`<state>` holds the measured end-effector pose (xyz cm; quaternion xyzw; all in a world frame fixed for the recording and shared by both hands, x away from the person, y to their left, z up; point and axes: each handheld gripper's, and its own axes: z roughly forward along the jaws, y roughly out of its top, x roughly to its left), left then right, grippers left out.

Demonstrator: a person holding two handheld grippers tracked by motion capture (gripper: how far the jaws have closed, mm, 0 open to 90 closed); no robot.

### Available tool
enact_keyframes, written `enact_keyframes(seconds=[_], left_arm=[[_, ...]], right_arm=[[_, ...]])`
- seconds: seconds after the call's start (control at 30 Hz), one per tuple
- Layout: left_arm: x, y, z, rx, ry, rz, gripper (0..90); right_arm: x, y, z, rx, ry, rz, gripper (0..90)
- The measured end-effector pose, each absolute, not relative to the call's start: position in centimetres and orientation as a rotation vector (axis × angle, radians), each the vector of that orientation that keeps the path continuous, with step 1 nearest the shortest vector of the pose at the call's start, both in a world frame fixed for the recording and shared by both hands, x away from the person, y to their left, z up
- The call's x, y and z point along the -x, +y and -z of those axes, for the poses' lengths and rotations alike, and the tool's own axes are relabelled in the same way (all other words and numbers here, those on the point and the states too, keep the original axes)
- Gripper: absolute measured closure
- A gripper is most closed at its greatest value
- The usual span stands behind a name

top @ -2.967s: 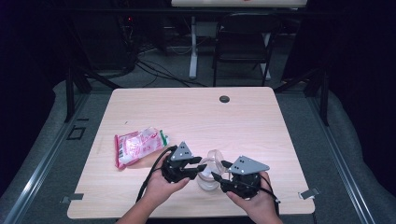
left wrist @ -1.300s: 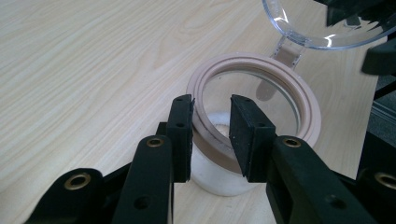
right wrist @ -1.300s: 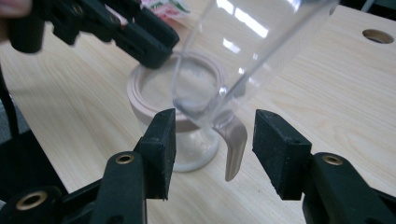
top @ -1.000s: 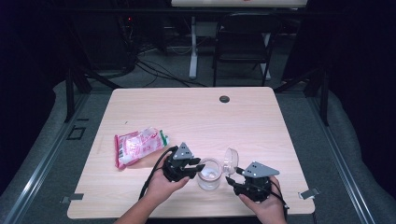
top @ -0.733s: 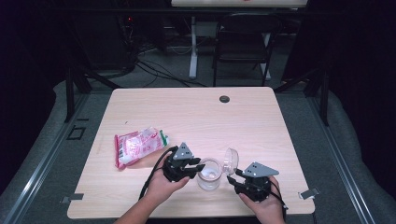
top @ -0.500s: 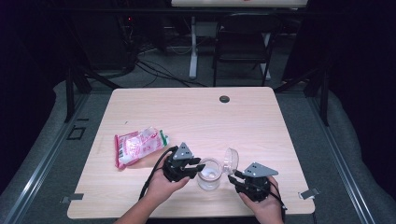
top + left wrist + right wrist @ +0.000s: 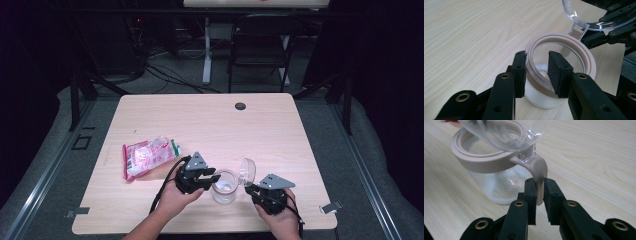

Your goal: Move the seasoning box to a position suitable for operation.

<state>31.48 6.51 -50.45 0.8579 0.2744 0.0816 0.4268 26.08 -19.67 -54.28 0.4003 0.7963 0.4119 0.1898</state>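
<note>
A small clear jar (image 7: 223, 187) with a beige rim (image 7: 584, 58) stands near the table's front edge. Its clear hinged lid (image 7: 247, 171) is tipped up and open. My left gripper (image 7: 212, 179) is shut on the jar's near rim, with one jaw outside and one inside the mouth (image 7: 537, 65). My right gripper (image 7: 248, 189) is at the jar's right side, shut on the beige tab (image 7: 539, 168) that curves down below the lid's hinge (image 7: 539, 187). The jar (image 7: 499, 185) looks frosted white at the bottom. The lid (image 7: 584, 15) hangs over the right gripper's black links (image 7: 609, 37).
A pink and white snack bag (image 7: 147, 156) lies flat to the left of my left hand. A dark round grommet (image 7: 240, 106) sits near the table's far edge. A chair (image 7: 260, 50) and cables are on the floor beyond the table.
Since three seconds ago the lid has swung up and open, and my right gripper has moved right and toward the front edge. Over the last second nothing has visibly moved.
</note>
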Motion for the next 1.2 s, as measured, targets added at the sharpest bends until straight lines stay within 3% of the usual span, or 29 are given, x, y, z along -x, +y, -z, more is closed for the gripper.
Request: enact_keyframes(seconds=[1.2], left_arm=[[-31.0,5.7,50.5,-2.130,0.696,-0.206,67.7]], right_arm=[[-29.5,-20.7,54.4,-1.208,2.201,-1.226,85.8]])
